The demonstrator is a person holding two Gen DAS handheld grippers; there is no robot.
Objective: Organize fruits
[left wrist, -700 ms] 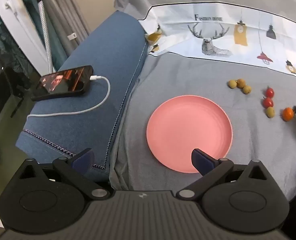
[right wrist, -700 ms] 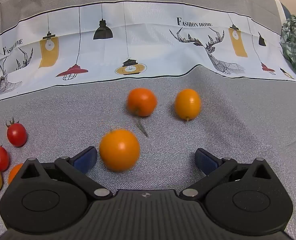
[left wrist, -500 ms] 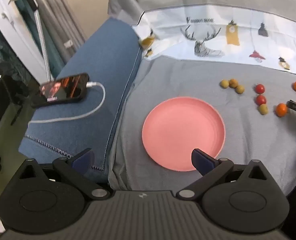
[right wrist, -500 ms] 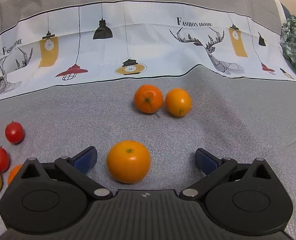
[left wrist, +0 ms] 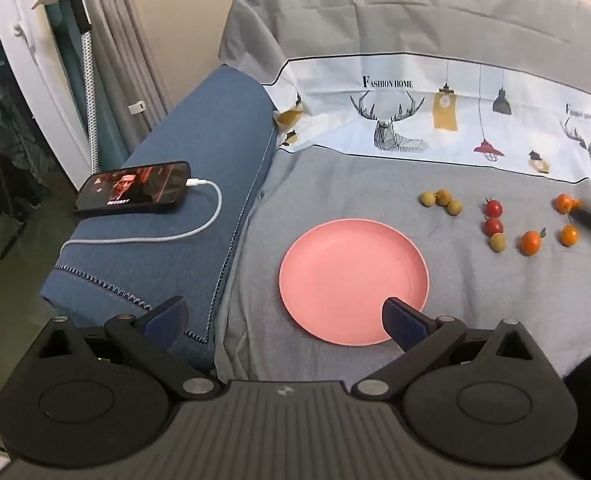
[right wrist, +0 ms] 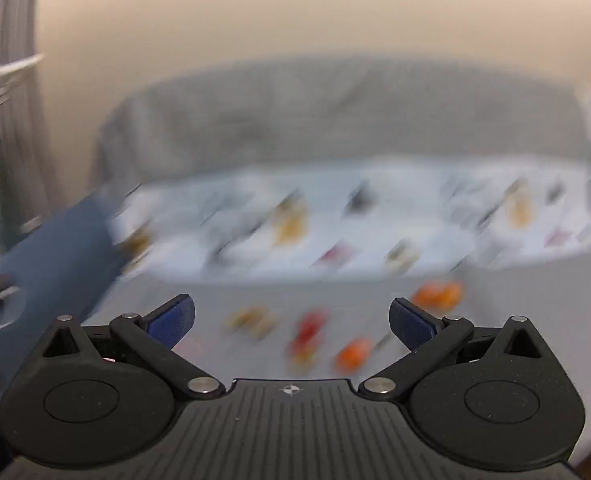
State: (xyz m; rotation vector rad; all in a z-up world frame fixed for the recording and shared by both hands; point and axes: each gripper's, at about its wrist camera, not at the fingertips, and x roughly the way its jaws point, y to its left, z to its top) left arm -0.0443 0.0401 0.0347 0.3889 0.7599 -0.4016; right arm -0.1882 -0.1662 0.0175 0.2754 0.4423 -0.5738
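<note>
Jaws on both grippers are spread wide with nothing between them. Left gripper (left wrist: 283, 314) hangs over the near edge of the grey sheet (left wrist: 335, 184); its right finger (left wrist: 403, 320) sits in front of the pink plate's rim. Going left to right in its view: a phone (left wrist: 133, 189) with a white cable (left wrist: 199, 220) lies on the blue cushion (left wrist: 175, 152), then the pink plate (left wrist: 353, 280), bare, then the fruit, all on the sheet and well clear of the plate: three yellowish fruits (left wrist: 441, 200) bunched together, two cherry tomatoes (left wrist: 493, 216) with another yellowish one just below, then small oranges (left wrist: 530, 242) out to the right edge. Right gripper (right wrist: 291, 318) view is badly motion-blurred; you can only make out smears of yellow, red and orange fruit (right wrist: 351, 352) past its fingers.
</note>
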